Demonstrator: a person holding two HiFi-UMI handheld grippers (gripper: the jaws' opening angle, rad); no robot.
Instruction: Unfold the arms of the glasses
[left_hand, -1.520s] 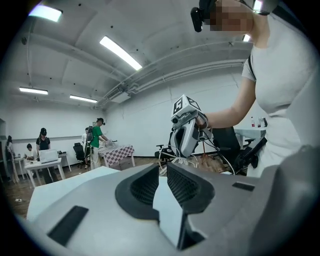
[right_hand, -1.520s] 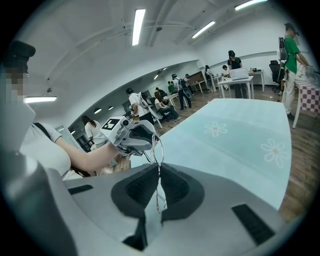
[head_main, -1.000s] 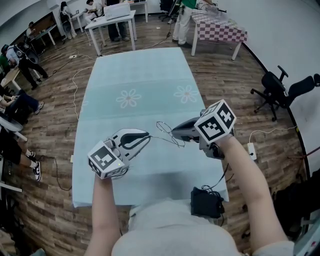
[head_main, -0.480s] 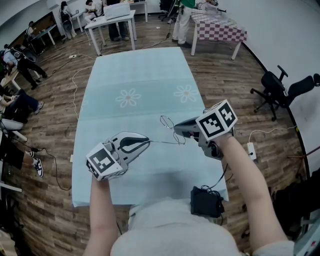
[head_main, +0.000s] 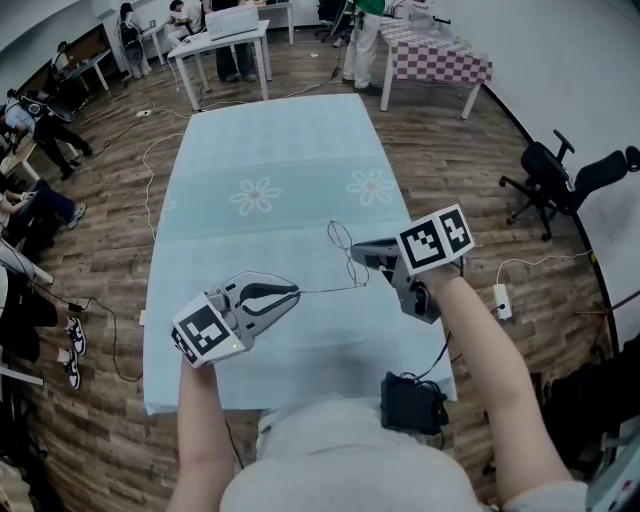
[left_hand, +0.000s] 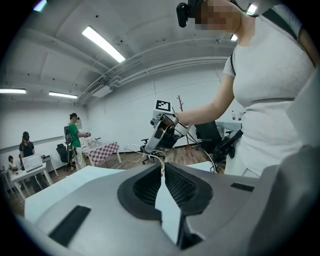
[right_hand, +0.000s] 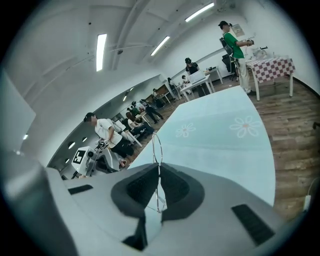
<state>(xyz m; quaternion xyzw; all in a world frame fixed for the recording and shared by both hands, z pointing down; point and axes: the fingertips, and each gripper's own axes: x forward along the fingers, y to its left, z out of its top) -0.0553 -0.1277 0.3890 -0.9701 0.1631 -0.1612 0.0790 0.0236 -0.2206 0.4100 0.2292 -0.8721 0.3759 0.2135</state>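
I have my right tool (head_main: 357, 256) clamped on the rims of the thin wire glasses (head_main: 349, 262), held over the surface (head_main: 270, 130) toward its near right corner. My left tool (head_main: 296, 292) is pinched on the tip of one arm, which stretches toward the left edge.

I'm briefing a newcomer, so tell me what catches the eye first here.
The thin wire-framed glasses are held over the pale blue table, stretched between two grippers. The right gripper has its jaws shut on the lens frame, while the left gripper pinches the tip of one arm. Daisy prints dot the table farther off.
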